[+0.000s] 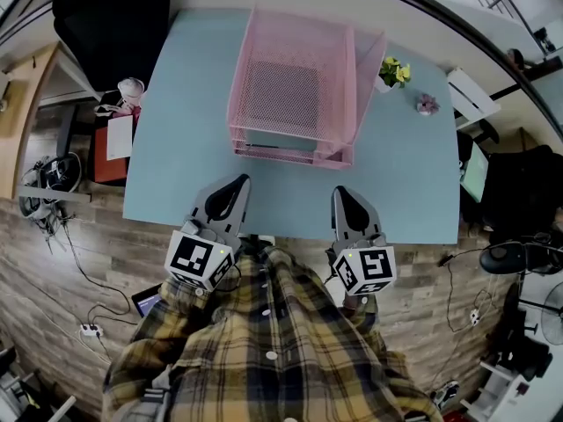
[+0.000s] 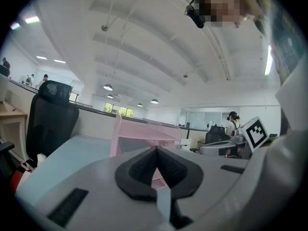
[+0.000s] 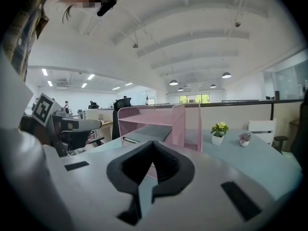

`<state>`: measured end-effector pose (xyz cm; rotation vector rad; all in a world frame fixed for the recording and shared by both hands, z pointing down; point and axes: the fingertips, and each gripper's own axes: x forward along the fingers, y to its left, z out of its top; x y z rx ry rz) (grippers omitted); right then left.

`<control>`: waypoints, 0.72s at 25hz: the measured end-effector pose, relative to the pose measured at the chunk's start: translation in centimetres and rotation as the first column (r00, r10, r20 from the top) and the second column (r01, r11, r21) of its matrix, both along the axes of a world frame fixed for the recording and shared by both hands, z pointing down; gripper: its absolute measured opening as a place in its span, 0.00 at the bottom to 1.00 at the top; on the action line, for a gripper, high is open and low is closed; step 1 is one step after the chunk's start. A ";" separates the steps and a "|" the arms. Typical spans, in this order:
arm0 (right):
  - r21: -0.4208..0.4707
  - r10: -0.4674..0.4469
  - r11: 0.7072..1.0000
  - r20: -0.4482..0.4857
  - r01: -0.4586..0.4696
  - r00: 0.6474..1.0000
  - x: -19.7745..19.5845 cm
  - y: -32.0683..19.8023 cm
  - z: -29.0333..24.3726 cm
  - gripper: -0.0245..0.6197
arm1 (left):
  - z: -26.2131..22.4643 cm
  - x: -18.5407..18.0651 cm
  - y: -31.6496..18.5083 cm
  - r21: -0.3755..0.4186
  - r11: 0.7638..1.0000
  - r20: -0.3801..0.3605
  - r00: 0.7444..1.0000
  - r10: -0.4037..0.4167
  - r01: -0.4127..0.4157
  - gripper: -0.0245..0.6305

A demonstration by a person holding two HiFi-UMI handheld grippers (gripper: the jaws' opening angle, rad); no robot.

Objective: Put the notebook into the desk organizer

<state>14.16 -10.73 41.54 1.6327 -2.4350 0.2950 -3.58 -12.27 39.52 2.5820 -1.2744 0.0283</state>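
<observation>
The pink mesh desk organizer (image 1: 352,69) stands at the back middle of the light blue desk (image 1: 176,148). In the right gripper view a grey notebook (image 3: 147,133) lies flat on the lower tier of the organizer (image 3: 185,124), with its spiral edge facing me. My left gripper (image 1: 239,179) and right gripper (image 1: 339,192) hover side by side over the desk's near edge, well short of the organizer. Both point at it. The left gripper (image 2: 156,150) has its jaws closed together with nothing between them, and so does the right gripper (image 3: 153,143).
A small pot of yellow flowers (image 1: 393,71) and a tiny purple plant (image 1: 427,104) sit right of the organizer. A black office chair (image 1: 110,16) stands at the desk's far left corner. A low side unit with red items (image 1: 110,148) is left of the desk. Cables lie on the wooden floor.
</observation>
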 end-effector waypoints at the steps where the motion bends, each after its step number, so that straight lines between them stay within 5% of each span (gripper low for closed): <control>1: 0.000 0.003 1.000 -0.001 -0.003 1.000 0.0 -0.1 0.0 0.04 | 0.1 0.0 -0.1 -0.002 1.000 -0.001 1.000 -0.001 0.001 0.02; 18: -0.004 0.008 1.000 -0.012 -0.008 1.000 0.2 -0.2 0.2 0.04 | 0.1 -0.3 -0.3 -0.006 1.000 -0.010 1.000 -0.014 0.013 0.02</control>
